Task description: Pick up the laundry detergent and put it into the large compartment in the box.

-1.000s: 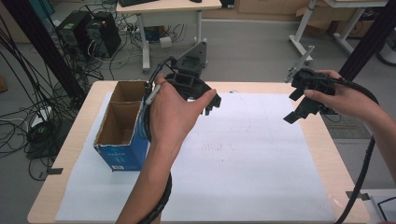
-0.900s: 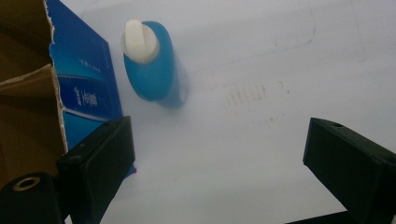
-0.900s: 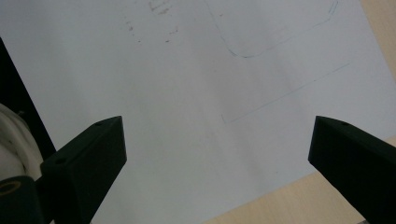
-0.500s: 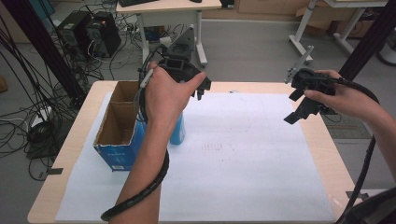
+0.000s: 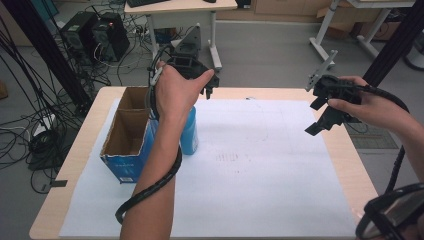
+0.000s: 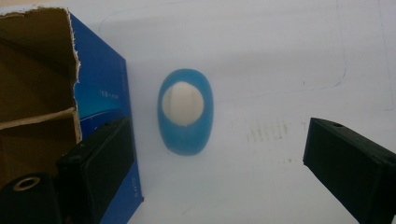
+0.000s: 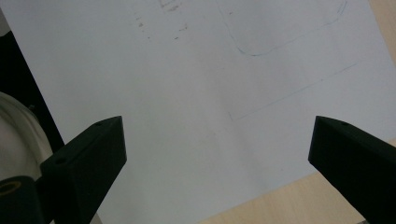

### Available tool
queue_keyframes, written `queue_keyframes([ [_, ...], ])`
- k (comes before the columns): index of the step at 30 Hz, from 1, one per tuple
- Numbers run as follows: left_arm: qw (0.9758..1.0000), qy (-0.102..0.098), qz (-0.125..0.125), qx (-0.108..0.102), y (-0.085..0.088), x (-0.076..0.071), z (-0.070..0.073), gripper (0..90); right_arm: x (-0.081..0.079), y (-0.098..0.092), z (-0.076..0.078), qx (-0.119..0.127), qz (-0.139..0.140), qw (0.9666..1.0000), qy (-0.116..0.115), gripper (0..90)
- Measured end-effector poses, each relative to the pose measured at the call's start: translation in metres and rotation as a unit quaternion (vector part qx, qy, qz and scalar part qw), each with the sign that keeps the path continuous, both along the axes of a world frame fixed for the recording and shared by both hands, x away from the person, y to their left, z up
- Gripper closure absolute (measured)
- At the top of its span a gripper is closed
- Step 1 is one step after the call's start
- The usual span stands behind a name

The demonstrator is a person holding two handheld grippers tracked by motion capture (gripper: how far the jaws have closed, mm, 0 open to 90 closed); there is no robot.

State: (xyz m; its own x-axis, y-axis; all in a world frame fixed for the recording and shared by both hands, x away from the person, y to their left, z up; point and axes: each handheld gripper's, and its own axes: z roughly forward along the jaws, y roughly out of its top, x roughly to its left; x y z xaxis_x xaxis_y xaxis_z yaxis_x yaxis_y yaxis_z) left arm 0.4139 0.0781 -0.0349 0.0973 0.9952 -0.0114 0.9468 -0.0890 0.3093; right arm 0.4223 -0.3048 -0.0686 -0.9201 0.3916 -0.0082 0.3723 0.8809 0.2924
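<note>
Cardboard box: blue outside, open top, divider inside; stands at the left of the tabletop on the white paper sheet. Both compartments look empty as far as they show.
Blue bottle: upright, white cap up, on the paper just right of the box; whether it touches the box wall, cannot tell.
Left tongs: above the bottle, pointing down at it, jaws wide, nothing between them; the bottle sits centred in the gap in the left gripper view.
Right tongs: held in the air over the right edge of the paper, well apart from the bottle, jaws wide, nothing held.
Progress: early. Left tongs lined up over the bottle; not yet gripped.
Left to do: descend, close on the bottle, lift; probably into the box.
</note>
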Motion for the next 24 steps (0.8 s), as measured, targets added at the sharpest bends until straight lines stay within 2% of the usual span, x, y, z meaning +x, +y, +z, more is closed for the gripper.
queue_keyframes([
  [3,1.0,0.0,0.006,0.0,0.0,0.004,-0.004,5.4,-0.001,0.002,0.0,-0.003,0.002,1.0,0.002,4.4],
  [12,0.9998,0.007,0.011,0.015,-0.004,0.016,-0.016,5.1,-0.002,0.003,0.0,-0.004,0.003,1.0,0.001,4.4],
  [15,0.9996,0.015,0.013,0.021,-0.005,0.023,-0.023,5.0,-0.002,0.003,0.0,-0.007,0.003,1.0,0.002,4.4],
  [24,0.9993,0.03,0.016,0.016,-0.002,0.035,-0.036,4.8,0.001,0.002,-0.001,-0.005,0.005,1.0,0.005,4.4],
])
